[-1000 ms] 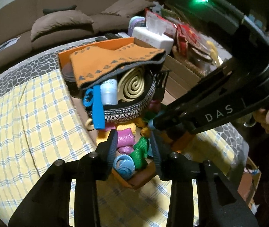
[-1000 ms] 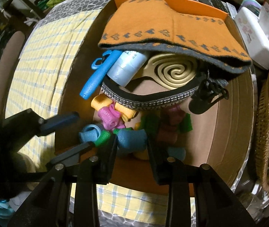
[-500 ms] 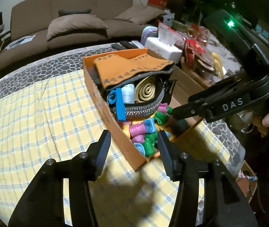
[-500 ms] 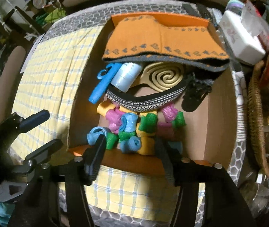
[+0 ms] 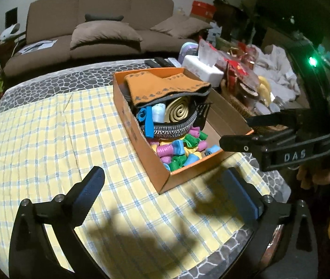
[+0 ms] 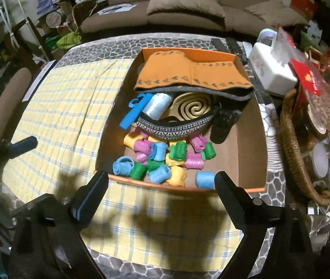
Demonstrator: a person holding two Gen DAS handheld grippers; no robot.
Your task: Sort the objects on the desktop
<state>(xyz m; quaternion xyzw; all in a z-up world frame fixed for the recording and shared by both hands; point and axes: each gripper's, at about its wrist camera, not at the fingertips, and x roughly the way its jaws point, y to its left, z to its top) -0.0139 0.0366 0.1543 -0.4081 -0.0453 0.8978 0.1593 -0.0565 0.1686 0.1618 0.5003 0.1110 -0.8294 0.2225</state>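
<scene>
An orange cardboard box (image 5: 155, 176) (image 6: 251, 139) stands on the yellow checked tablecloth. Inside lie several coloured hair rollers (image 5: 176, 148) (image 6: 162, 158), an orange patterned pouch (image 5: 165, 88) (image 6: 188, 74) with a gold spiral disc (image 6: 193, 109), a pale blue roll (image 6: 156, 103) and a blue clip (image 6: 133, 114). My left gripper (image 5: 162, 190) is open and empty, above the cloth in front of the box. My right gripper (image 6: 161, 187) is open and empty, above the box's near edge; it also shows at the right of the left wrist view (image 5: 253, 137).
A white tissue box (image 6: 272, 74), a wicker basket (image 6: 297, 162) of snacks and jars crowd the table's right side. A brown sofa (image 5: 100, 34) stands behind the table. A chair (image 6: 2, 107) is at the left.
Both grippers have pulled back and up from the rollers in the box and opened wider. The rollers stay in the box.
</scene>
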